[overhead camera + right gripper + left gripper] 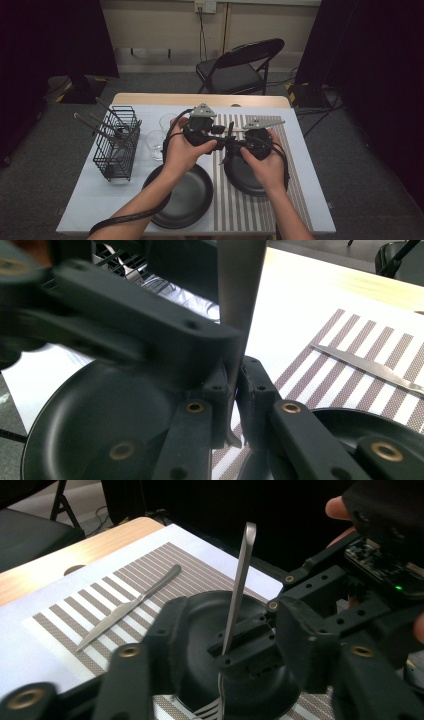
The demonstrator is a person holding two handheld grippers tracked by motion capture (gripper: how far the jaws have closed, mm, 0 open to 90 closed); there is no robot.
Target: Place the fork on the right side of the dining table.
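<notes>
Black tongs of mine, right pair (pixel 232 405): clamped on a fork (pixel 239 300), upright at frame centre above a black plate (pixel 90 415). Left tongs (pixel 220 645): parted, either side of that fork, pads clear. Knife (pixel 130 605): upper left, on the worktop's striped mat (pixel 70 625).

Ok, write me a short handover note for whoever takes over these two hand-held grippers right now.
Right hand-held gripper: shut on the fork, holding it upright above the black plate on the striped placemat.
Left hand-held gripper: jaws open on either side of the fork, pads not pressing it.
Knife: lying on the placemat beyond that plate.
Second black plate: nearer the table's front edge, with nothing on it.
Wire rack at the left holds more cutlery; two glasses stand beside it.
Done: fork is in the right gripper's hold.
Left: probably laying the fork down at the place setting.
</notes>
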